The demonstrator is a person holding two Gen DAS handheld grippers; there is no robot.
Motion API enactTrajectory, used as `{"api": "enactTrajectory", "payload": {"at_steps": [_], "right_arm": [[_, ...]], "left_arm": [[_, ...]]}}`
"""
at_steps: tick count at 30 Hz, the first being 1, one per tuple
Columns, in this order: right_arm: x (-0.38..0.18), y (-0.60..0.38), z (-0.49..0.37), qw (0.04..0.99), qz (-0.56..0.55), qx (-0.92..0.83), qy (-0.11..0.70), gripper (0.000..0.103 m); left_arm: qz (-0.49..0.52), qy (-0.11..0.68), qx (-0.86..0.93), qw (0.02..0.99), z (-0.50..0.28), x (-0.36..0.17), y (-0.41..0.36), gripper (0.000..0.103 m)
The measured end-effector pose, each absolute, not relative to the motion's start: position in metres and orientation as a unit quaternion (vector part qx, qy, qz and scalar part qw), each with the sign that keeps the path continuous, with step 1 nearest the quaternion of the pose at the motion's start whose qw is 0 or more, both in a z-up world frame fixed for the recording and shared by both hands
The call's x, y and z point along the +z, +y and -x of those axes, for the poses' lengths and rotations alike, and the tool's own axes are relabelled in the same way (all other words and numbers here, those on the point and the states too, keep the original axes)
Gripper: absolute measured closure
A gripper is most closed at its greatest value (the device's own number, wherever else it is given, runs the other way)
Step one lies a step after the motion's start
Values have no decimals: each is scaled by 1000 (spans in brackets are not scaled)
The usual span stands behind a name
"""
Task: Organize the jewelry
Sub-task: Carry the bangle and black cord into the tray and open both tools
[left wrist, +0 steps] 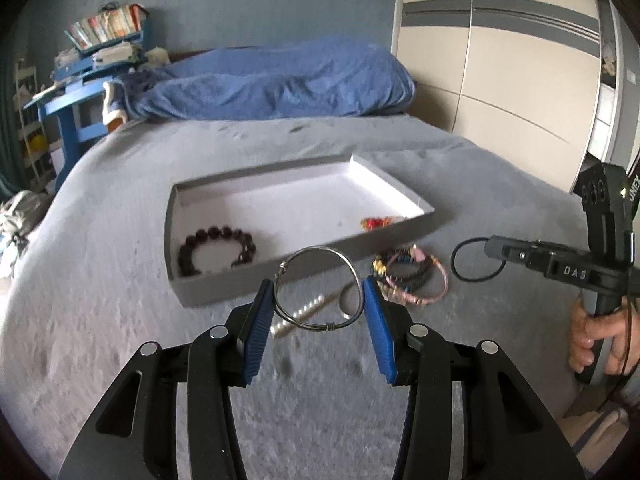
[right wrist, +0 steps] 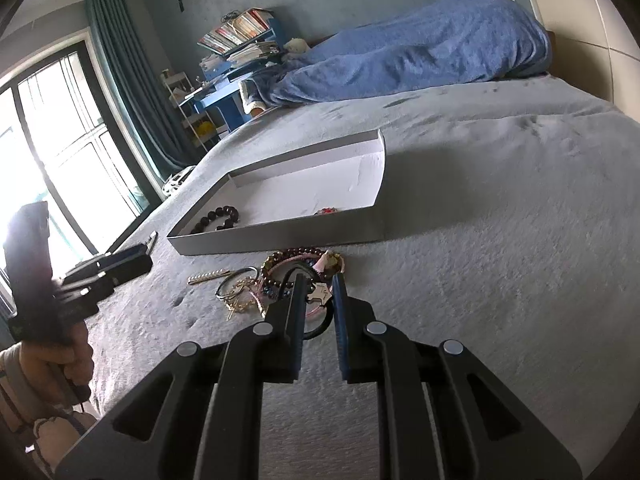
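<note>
Nearest in the left wrist view, we see the left gripper (left wrist: 319,300) clamped on a thin silver wire bangle (left wrist: 319,289), its blue pads (left wrist: 259,320) pressing the ring's two sides and lifting it clear of the grey bedspread (left wrist: 100,320); this grip is something only this view shows. Just beyond the ring lie a short pearl strand (left wrist: 297,315), a second silver ring (left wrist: 347,305) and a heap of pink and dark bracelets (left wrist: 412,280), all on the cover just in front of the shallow grey tray (left wrist: 280,268). Inside the tray we note a dark beaded bracelet (left wrist: 216,250) at the left and a small red-and-gold piece (left wrist: 380,223) by the right front wall. At the right edge a hand (left wrist: 596,336) carries the right gripper's black body. The right wrist view alone shows the right gripper (right wrist: 318,292) close up: jaws nearly together, tips over the bracelet heap (right wrist: 296,268) with a black loop (right wrist: 316,330) and a pale tag between them; whether they pinch anything we cannot tell, but they read as closed. Farther off, both views give the blue blanket (right wrist: 420,52) and blue shelf of books (right wrist: 240,36); only the right view shows the window (right wrist: 60,140) and teal curtain (right wrist: 128,80), only the left the cream wardrobe doors (left wrist: 500,60).
</note>
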State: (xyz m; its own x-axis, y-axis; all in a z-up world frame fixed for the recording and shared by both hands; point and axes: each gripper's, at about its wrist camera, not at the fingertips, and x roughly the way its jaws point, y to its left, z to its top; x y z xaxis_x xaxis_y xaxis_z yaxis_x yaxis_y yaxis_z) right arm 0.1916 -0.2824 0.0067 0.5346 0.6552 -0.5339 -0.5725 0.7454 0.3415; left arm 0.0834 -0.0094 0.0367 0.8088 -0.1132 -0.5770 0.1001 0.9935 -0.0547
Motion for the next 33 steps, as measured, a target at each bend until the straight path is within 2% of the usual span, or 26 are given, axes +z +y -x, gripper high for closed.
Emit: {"api": "enactTrajectory", "payload": {"at_steps": [16, 33], "right_arm": [[54, -233, -240, 881, -12, 358, 308, 90], [5, -153, -295, 859, 55, 337, 381, 90]], "left_arm": [[26, 313, -8, 949, -145, 43, 15, 57], [-6, 359, 20, 933, -218, 19, 10, 57]]}}
